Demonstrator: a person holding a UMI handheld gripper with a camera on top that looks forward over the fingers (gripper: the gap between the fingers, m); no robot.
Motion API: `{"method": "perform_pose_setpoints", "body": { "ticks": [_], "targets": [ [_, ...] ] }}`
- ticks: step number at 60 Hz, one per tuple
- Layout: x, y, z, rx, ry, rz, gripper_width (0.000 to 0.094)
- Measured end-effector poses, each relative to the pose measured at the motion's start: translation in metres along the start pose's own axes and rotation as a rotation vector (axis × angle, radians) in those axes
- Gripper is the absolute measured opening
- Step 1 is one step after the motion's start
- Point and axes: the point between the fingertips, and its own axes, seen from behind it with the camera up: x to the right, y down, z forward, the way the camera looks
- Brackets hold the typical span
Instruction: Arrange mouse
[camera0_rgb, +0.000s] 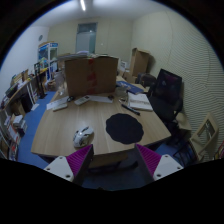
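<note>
A pale grey mouse (84, 134) lies on the wooden table (60, 132), left of a round black mouse mat (124, 127). My gripper (112, 160) hangs over the table's near edge, well short of both. Its magenta pads (78, 160) stand far apart, so it is open with nothing between the fingers. The mouse sits just ahead of the left finger, and the mat lies ahead between the two fingers.
A large cardboard box (92, 74) stands at the table's far side. Papers and a notebook (138, 101) lie at the right, a black chair (166, 92) beyond them. Shelves (22, 100) line the left wall. A wooden chair (207, 136) is at the right.
</note>
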Motion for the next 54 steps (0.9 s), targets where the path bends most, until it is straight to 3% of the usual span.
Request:
{"method": "perform_pose_setpoints", "body": {
  "ticks": [14, 30, 40, 54],
  "targets": [
    [-0.026, 0.008, 0.019, -0.015, -0.013, -0.001, 0.0851],
    [-0.077, 0.013, 0.059, -0.012, -0.102, -0.002, 0.0851],
    [-0.122, 0.018, 0.097, -0.004, -0.209, -0.004, 0.0853],
    [-0.148, 0.040, 0.152, -0.063, -0.276, -0.027, 0.0843]
  ]
}}
